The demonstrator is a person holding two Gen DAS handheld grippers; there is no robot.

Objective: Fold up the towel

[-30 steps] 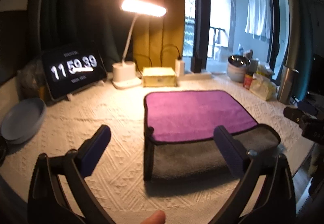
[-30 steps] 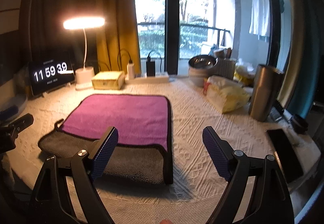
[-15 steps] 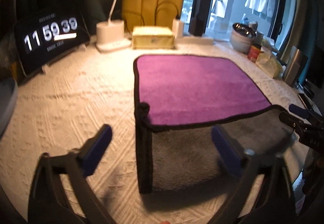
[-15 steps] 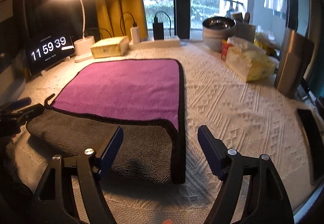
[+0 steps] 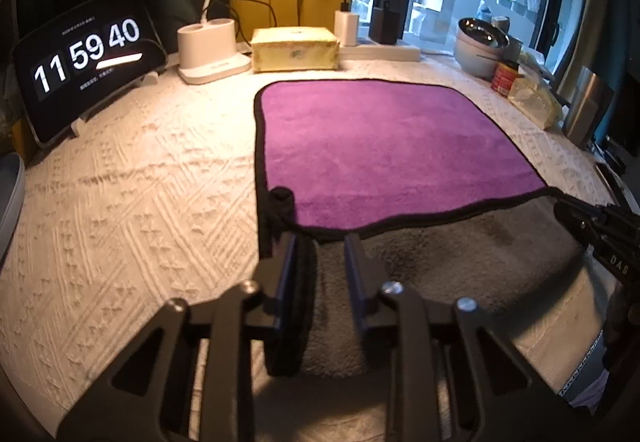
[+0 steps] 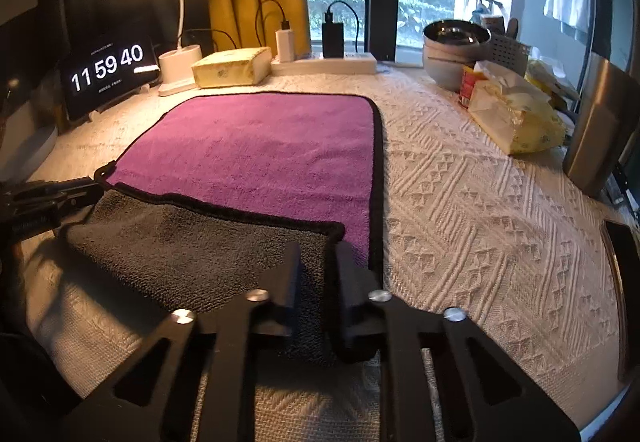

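Because each gripper sits at one near corner of the towel, your coming move turns on the direction straight ahead, away from you, along the fingers. The left gripper has its jaws drawn close on the near left corner of the square purple microfibre towel with grey underside and black trim, the grey flap caught between the pads. The right gripper is likewise pinched on the near right corner, where the black hem bends over. Between the two runs the near edge, already turned back so a grey band lies on top of the purple face; that edge is the long axis of your hold, crosswise to both grippers. Neither arm is nearer: each owns its own corner.

From either gripper the rest of the towel lies flat in front, purple side up, on the white quilted-pattern surface. The far hem sits well ahead, just short of the yellow rectangular box and the white lamp base. I judge the fold barely begun; carrying both corners forward evenly should land them on that far hem.
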